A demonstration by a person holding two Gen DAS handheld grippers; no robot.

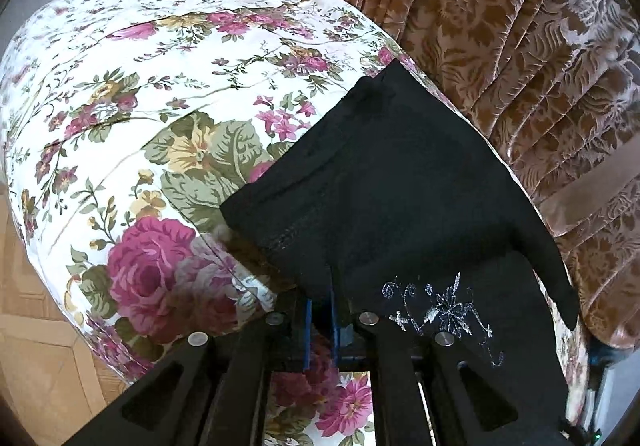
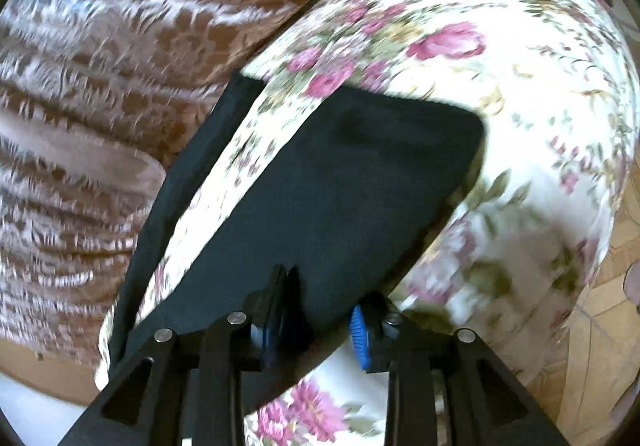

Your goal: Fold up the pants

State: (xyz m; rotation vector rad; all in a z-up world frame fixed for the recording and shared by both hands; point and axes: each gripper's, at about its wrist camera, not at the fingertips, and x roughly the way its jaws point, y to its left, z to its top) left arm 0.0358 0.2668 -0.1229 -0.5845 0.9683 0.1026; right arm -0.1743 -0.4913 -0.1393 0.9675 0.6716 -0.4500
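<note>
So there's brown patterned curtains (image 1: 500,26) behind a floral bedspread (image 1: 140,106) over parquet floor (image 1: 24,346), black pants (image 1: 380,186) lying on it, left gripper (image 1: 320,320) pinching their edge, right gripper (image 2: 316,320) spread apart, fabric between.

- No readable text, label, brand, number or sign shows in either view.
- The nearest thing to a marking is the silvery glitter embroidery (image 1: 442,312) on the black pants (image 1: 384,182) in the left wrist view: swirls, a flower shape and small crosses, decoration only, no letters.
- The floral bedspread (image 1: 168,118) carries printed roses and leaves, no wording.
- The brown patterned curtain (image 1: 500,26) shows woven flower shapes, no writing.
- The right wrist view is blurred; nothing on the pants, bedspread or curtain there can be read.
</note>
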